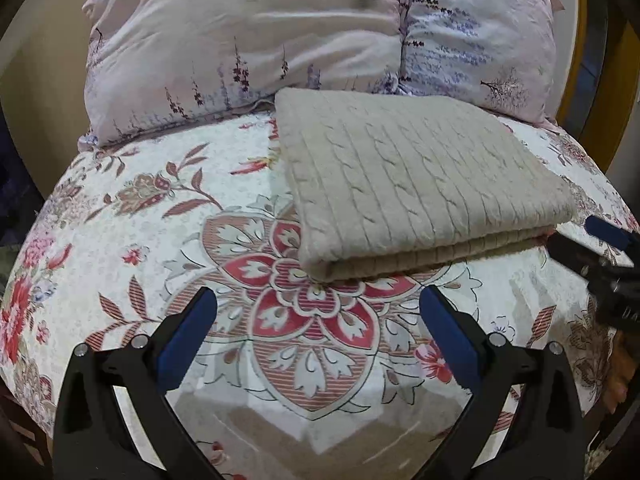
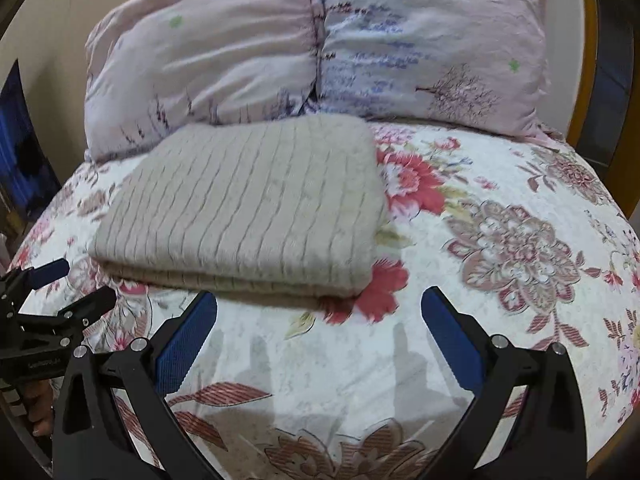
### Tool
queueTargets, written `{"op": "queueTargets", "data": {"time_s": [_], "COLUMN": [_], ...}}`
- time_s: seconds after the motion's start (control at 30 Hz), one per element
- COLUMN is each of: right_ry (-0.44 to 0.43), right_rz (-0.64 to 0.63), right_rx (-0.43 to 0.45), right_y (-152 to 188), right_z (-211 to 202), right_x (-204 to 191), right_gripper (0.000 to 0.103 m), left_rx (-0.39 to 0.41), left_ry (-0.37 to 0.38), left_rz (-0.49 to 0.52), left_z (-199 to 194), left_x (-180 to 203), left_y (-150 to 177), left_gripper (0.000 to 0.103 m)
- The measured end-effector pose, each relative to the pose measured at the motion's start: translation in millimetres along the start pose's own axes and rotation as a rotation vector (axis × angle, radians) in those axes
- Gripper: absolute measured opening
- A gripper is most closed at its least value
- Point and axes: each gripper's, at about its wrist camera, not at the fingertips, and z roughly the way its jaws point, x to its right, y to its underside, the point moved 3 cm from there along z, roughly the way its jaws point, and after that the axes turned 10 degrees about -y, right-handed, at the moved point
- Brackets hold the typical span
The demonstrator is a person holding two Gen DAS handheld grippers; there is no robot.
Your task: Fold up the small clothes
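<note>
- Fingers of the left gripper [image 1: 318, 304] are spread wide apart and hold nothing; they hang over the flowered bed cover [image 1: 132, 220], just short of the near edge of the sweater.
- Fingers of the right gripper [image 2: 319, 304] are also spread wide and empty, and the near edge of the sweater lies just ahead of them, slightly to their left.
- Beige cable-knit sweater [image 1: 412, 184] lies on the bed as a flat folded packet of several layers, its far edge touching the pillows [image 1: 280, 40].
- Its long axis runs from the near side of the bed toward the pillows.
- From the left gripper the sweater lies ahead and to the right; from the right gripper it lies ahead and to the left, so it sits between the two.
- I judge both are about equally near, and the fold looks nearly finished.
</note>
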Motion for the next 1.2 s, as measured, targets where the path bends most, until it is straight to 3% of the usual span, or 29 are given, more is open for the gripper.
{"op": "queueTargets", "data": {"time_s": [0.37, 0.77, 1.2], "right_ry": [0.028, 0.054, 0.066], "right_rz": [-0.024, -0.003, 0.008], "right_rx": [-0.089, -0.147, -0.138], "right_y": [10, 16, 17], "right_z": [18, 28, 27], "right_x": [-11, -8, -7], "right_gripper": [0.102, 0.102, 0.102], "left_rx": [-0.089, -0.095, -0.091], "left_ry": [0.001, -0.020, -0.018], "left_rz": [-0.017, -0.015, -0.013], "left_z": [19, 23, 24], "left_x": [2, 3, 4], "left_y": [4, 2, 2], "left_gripper": [0.101, 0.101, 0.101]}}
